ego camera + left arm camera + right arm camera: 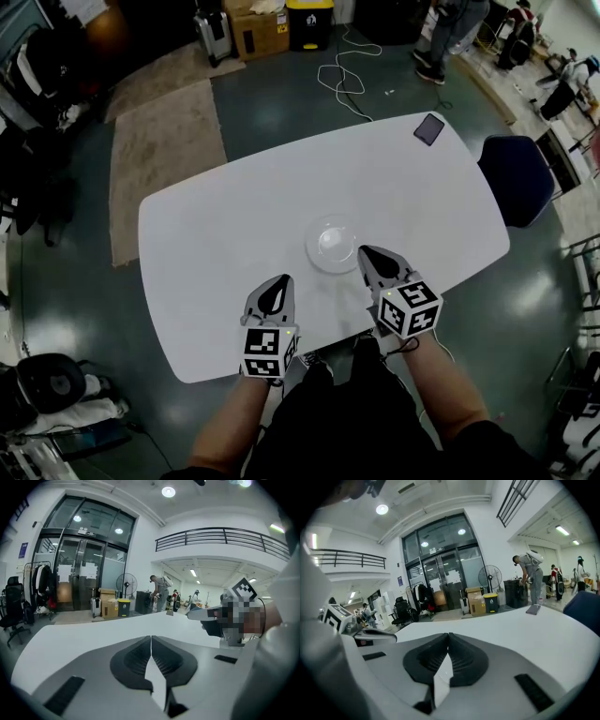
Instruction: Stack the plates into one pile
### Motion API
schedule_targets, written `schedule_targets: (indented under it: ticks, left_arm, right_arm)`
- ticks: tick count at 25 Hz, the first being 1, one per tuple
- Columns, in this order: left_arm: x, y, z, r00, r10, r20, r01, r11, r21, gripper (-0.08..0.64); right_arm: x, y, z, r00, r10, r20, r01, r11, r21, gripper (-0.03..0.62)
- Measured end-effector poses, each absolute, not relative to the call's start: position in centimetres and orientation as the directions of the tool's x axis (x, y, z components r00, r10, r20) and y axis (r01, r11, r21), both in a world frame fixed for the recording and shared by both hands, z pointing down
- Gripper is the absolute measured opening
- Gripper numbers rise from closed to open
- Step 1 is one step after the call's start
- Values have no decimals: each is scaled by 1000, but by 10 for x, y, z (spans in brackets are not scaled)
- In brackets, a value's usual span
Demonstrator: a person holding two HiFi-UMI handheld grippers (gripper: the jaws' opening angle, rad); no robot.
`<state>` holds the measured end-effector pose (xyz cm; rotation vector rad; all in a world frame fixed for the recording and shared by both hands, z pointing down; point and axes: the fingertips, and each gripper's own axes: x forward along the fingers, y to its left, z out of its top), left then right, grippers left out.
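White glazed plates (333, 242) sit as one round shape on the white bench (216, 234), a little in from the middle of its near edge. From above it cannot be told how many are in the pile. No other plate shows anywhere on the bench, so the stacking looks finished.

The left hand-held gripper (278, 283) is over the near edge, apart from the pile. Its own view shows its jaws pressed together with nothing between them. The right hand-held gripper (367, 253) has its jaws together and empty too. Its tip shows just beside the pile's right rim, and whether it touches the rim cannot be told.

The main risk is probably that right tip. A sideways swing so close to the rim could nudge the pile. Glazed plates probably slide easily on each other, so a knock might shift the top one off centre or push the pile toward the near edge. If a further plate lies out of view, it would need open jaws before any approach.

A dark phone (429, 128) lies at the far right corner, well apart from the plates.

No writing can be read. The marker cubes carry only black-and-white squares. The print on the yellow-lidded bin (309, 21) and the cardboard box (258, 33) on the floor beyond the bench is too small to read.
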<state>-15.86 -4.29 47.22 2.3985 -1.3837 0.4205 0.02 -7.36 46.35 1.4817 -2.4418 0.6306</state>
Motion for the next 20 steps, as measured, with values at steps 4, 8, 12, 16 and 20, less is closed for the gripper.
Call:
schedule_targets:
  ticks: [4, 8, 12, 16, 20]
  left_arm:
    - [-176, -37, 443, 461, -801, 382, -886, -443, 140, 21]
    - [-193, -30, 418, 419, -831, 365, -907, -401, 128, 21]
    - [-206, -17, 396, 374, -859, 350, -927, -360, 107, 21]
    - [-198, -1, 383, 338, -883, 325, -941, -327, 90, 21]
    - [-175, 25, 378, 295, -900, 322, -955, -286, 77, 20]
  right_arm:
    - [-2, -56, 421, -483, -810, 333, -875, 437, -207, 18]
    - [-1, -41, 387, -500, -818, 285, -866, 468, -175, 18]
    - [-3, -27, 361, -531, -811, 246, -847, 506, -161, 18]
    - [4, -16, 350, -569, -793, 220, -823, 548, -153, 18]
    - [19, 0, 347, -618, -758, 210, -786, 598, -157, 18]
